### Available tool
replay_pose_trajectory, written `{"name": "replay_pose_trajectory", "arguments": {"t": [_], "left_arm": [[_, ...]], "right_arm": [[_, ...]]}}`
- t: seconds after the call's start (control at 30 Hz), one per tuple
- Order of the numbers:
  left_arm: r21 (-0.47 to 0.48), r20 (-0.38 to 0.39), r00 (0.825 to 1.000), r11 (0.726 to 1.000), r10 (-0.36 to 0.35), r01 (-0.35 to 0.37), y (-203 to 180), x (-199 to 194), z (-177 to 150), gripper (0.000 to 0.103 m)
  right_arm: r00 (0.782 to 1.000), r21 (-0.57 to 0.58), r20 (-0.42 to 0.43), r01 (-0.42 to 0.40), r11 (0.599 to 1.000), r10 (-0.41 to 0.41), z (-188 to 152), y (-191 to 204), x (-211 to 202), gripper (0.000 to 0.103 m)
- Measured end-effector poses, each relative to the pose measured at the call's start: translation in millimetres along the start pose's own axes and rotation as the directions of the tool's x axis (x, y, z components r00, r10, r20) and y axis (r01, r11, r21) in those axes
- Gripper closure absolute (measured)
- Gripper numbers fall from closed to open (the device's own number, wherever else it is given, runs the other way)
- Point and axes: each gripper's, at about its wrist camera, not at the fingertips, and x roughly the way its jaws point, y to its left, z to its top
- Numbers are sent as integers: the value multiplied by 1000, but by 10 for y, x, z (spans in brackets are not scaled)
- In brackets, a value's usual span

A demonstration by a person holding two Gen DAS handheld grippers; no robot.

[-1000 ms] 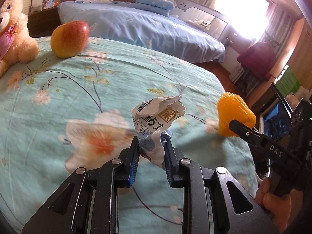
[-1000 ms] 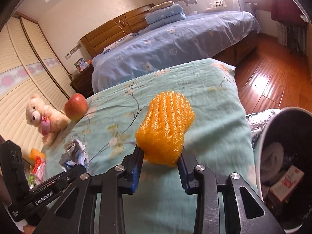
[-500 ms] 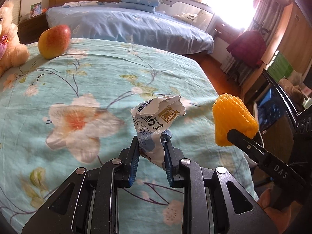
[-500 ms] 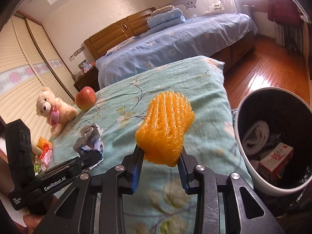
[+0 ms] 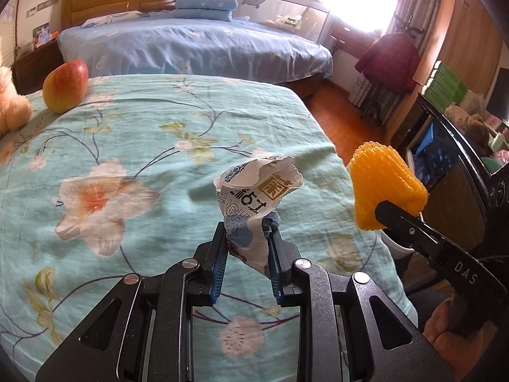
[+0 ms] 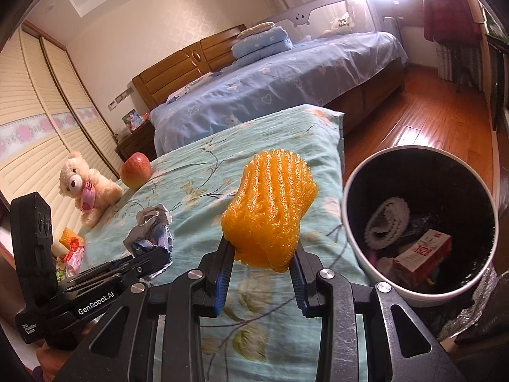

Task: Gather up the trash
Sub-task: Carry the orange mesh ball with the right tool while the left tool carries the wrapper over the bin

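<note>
Trash is held in both grippers above the floral teal bedspread [image 5: 133, 146]. A crumpled printed wrapper [image 5: 254, 203] is clamped between the blue pads of the left gripper [image 5: 247, 251], whose jaws are nearly closed on it; the wrapper stands up out of the grip, clear of the cloth. An orange foam net sleeve [image 6: 270, 213] is pinched at its lower end by the right gripper [image 6: 262, 264], with the jaws set narrow around it and the ribbed body rising above them. In the left wrist view the sleeve is seen to the right of the wrapper, near the edge of the bedspread.

A round bin [image 6: 350, 197] with a white outside and a dark inside stands on the wooden floor just beside the bedspread's edge, to the right of the sleeve in the right wrist view. A rolled white item and a red and white carton [image 6: 423, 254] are seen lying in it.

Farther back on the bedspread an apple [image 6: 135, 170] rests just beside a cream teddy bear [image 6: 84, 191]. A bed with blue covers [image 5: 197, 44] is seen beyond.
</note>
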Motion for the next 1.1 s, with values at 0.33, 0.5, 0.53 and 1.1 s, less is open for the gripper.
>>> {"name": "replay_pose_trajectory", "arguments": {"t": [0.33,0.5,0.53,1.1], "left_arm": [[39,-10,1000,999,-15,15,-210,23,-18,81],[54,-13,1000,998,-20,20,-307,37,-13,81],[57,-13,1000,998,-21,21,-327,40,-10,81],[113,-16,998,992,-56,57,-691,98,58,81]], "right_arm": [[1000,32,13,26,999,-26,-44,-202,-123,69],[999,51,23,43,998,-45,-56,-313,-199,69],[998,52,26,47,998,-48,-53,-330,-213,69],[993,83,56,103,991,-108,2,-643,-419,69]]}}
